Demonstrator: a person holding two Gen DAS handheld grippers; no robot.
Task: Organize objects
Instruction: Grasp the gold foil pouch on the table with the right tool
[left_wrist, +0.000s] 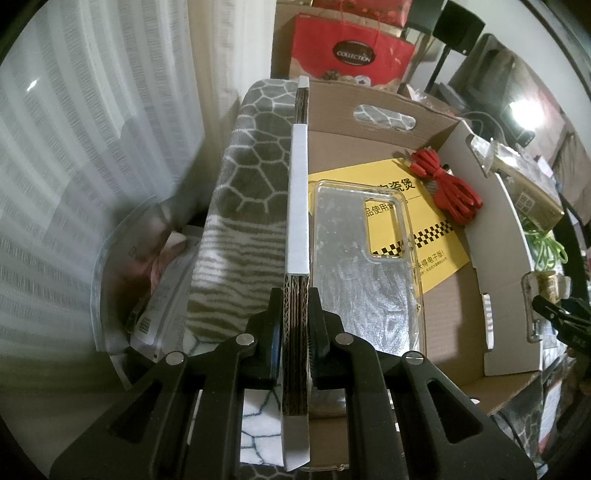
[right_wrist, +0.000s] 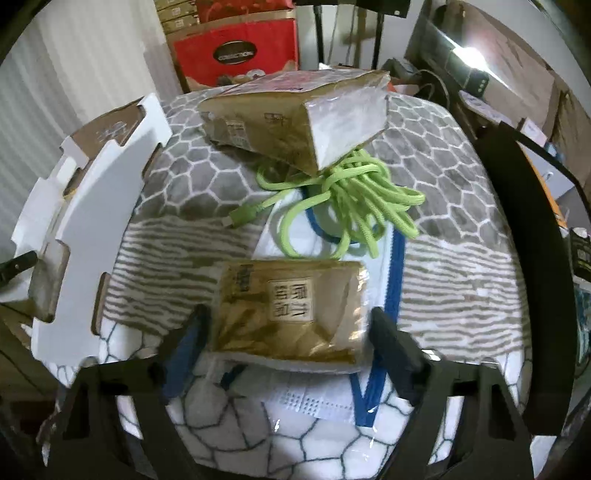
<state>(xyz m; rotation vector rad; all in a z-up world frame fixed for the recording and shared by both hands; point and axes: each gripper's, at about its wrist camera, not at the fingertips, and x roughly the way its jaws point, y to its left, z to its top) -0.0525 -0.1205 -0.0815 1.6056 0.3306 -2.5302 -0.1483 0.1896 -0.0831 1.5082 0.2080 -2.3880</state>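
Note:
My left gripper (left_wrist: 295, 299) is shut on the left wall of an open cardboard box (left_wrist: 297, 206). In the box lie a clear phone case (left_wrist: 354, 273), a yellow leaflet (left_wrist: 439, 243) and a coiled red cable (left_wrist: 450, 188). In the right wrist view my right gripper (right_wrist: 288, 314) stands open just above the blanket, straddling a gold tissue pack (right_wrist: 291, 310); its fingers (right_wrist: 188, 336) are close to the pack's two ends. Beyond it lie a tangled green cable (right_wrist: 351, 199) and a larger gold packet (right_wrist: 295, 122). The box's white notched edge (right_wrist: 85, 221) shows on the left.
A grey and white patterned blanket (right_wrist: 443, 166) covers the surface. A bagged face mask with blue stripes (right_wrist: 314, 402) lies under the tissue pack. A red gift bag (left_wrist: 351, 51) stands behind. A clear bag of papers (left_wrist: 159, 295) sits left of the box. A black curved band (right_wrist: 524, 258) runs along the right.

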